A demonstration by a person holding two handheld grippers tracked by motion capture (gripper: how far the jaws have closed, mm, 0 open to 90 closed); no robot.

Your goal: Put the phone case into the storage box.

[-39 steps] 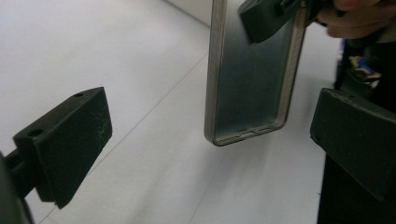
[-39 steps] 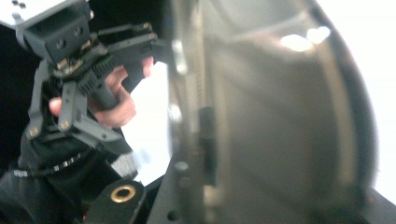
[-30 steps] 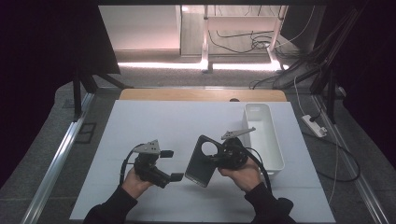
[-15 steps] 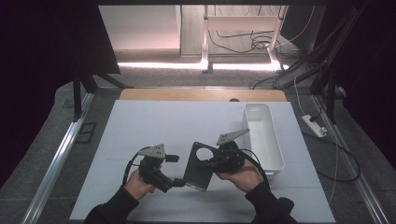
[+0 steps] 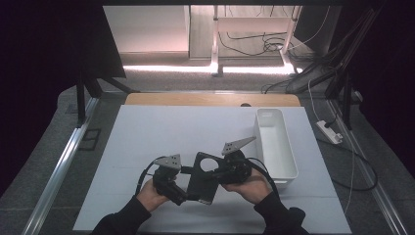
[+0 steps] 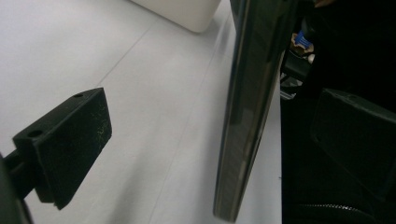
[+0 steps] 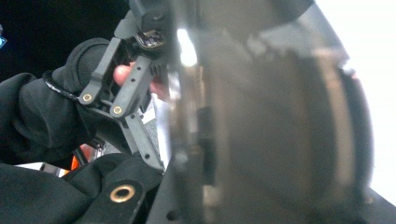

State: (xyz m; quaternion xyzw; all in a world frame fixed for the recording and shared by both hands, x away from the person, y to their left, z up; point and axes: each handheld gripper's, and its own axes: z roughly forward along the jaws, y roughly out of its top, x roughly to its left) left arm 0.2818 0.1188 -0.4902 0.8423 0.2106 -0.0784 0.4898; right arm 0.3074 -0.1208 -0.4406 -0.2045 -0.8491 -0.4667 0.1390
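Note:
A dark flat plate (image 5: 200,185) with a round hole is held on edge above the white table top (image 5: 161,132), near the front. My right gripper (image 5: 217,172) is shut on its right side, where the right gripper view has the plate (image 7: 280,121) close and blurred. My left gripper (image 5: 187,185) comes in from the left and stands open. In the left gripper view the plate's thin edge (image 6: 247,107) rises between the two pads without touching the left pad (image 6: 70,144). The left gripper (image 7: 126,88) and its hand also appear in the right gripper view.
A long white bin (image 5: 276,147) stands on the table just right of the hands, and its corner (image 6: 182,11) shows in the left gripper view. A wooden strip (image 5: 210,99) runs along the far edge. Cables and a power strip (image 5: 329,131) lie off to the right.
The left gripper has edged right toward the plate, whose left edge now sits between its jaws. The right hand has brought the plate slightly left and lower.

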